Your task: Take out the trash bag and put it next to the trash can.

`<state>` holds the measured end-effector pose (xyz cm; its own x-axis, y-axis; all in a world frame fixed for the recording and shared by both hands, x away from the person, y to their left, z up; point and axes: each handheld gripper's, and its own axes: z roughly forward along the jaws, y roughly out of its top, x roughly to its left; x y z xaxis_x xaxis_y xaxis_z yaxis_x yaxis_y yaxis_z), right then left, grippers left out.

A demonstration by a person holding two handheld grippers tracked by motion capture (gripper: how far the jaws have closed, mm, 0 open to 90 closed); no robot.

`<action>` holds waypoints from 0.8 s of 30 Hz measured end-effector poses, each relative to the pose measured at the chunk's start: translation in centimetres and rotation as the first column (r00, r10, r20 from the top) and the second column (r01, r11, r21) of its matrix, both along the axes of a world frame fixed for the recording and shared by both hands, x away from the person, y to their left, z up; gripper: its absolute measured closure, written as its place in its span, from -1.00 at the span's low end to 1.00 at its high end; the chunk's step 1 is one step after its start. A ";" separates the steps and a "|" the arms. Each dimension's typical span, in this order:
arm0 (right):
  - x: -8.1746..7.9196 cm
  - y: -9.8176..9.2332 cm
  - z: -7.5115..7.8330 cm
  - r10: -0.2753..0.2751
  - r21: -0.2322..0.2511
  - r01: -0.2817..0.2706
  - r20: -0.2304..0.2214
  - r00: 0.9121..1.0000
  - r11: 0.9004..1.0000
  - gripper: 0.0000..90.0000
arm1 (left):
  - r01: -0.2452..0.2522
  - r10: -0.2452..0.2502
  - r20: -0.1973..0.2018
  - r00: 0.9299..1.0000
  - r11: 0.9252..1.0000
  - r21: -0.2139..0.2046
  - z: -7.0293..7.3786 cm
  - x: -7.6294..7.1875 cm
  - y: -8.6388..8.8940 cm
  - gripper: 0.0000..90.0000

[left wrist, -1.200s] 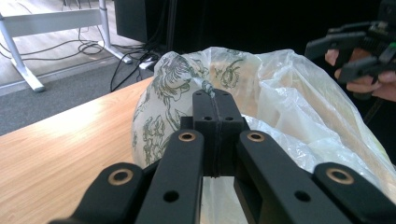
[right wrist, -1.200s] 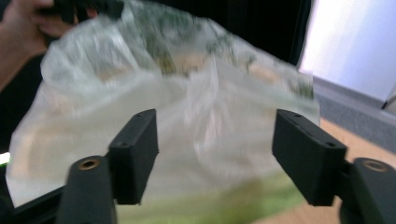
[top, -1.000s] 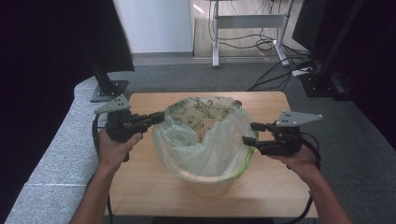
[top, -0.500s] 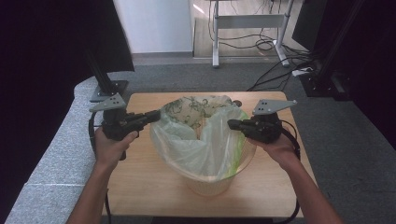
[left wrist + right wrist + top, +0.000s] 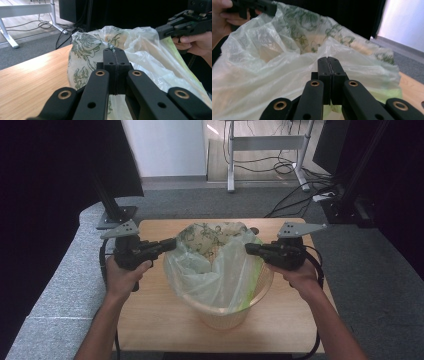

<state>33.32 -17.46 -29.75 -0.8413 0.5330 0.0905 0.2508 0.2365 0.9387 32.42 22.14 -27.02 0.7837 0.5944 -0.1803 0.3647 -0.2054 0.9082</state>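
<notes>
A pale woven basket (image 5: 225, 317) stands mid-table, lined with a translucent plastic bag (image 5: 215, 265) printed with green leaves. My left gripper (image 5: 171, 243) is shut on the bag's left rim. In the left gripper view, twisted film (image 5: 108, 45) comes out from between the closed tips of the left gripper (image 5: 115, 51). My right gripper (image 5: 248, 248) is at the bag's right rim. Its jaws have just been closing and then eased a touch. In the right gripper view the right gripper (image 5: 328, 59) has its jaws together, with a fold of the bag (image 5: 262, 62) pinched at the tips.
The wooden table (image 5: 150, 320) has bare room in front of the basket and on both sides. A black stand base (image 5: 116, 217) sits off the table's far left corner. A white desk frame (image 5: 265, 142) and floor cables (image 5: 300, 205) lie beyond.
My right gripper has moved left from beside the basket to the bag's right rim, risen slightly and closed on the film there. The left gripper has kept its hold.
</notes>
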 end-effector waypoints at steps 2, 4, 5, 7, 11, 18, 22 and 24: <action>-0.8 -0.3 -0.2 -0.014 0.000 0.014 0.020 1.000 1.000 0.57 | 0.000 0.000 -0.001 1.000 1.000 0.001 0.0 0.0 0.0 1.00; -2.0 -0.7 -0.1 -0.033 0.014 0.033 0.047 0.998 0.999 0.32 | -0.002 0.002 -0.001 1.000 1.000 -0.002 -0.1 0.1 0.0 1.00; -2.7 -0.9 -0.1 -0.034 0.026 0.033 0.060 0.998 0.999 0.27 | -0.002 0.002 -0.002 1.000 1.000 -0.004 -0.1 0.1 0.0 1.00; -4.1 -1.0 0.1 -0.032 0.031 0.029 0.081 0.996 0.999 0.15 | -0.004 0.004 -0.004 1.000 1.000 -0.007 -0.2 0.1 0.0 1.00; -7.0 0.0 0.5 0.044 0.021 -0.046 0.112 0.993 0.999 0.06 | -0.006 0.006 -0.002 1.000 1.000 -0.009 -0.2 -0.1 -0.2 1.00; -10.1 4.8 -0.5 0.231 -0.070 -0.226 0.070 0.970 0.972 -0.07 | -0.013 0.013 -0.002 1.000 1.000 -0.011 -0.1 -0.2 -0.1 1.00; -10.8 6.7 -1.4 0.282 -0.104 -0.276 0.048 0.958 0.956 -0.09 | -0.014 0.014 -0.004 1.000 1.000 -0.011 -0.1 -0.2 0.0 1.00; -10.9 7.4 -1.8 0.283 -0.124 -0.275 0.044 0.958 0.953 -0.07 | -0.014 0.014 -0.005 1.000 1.000 -0.013 -0.2 -0.2 0.1 1.00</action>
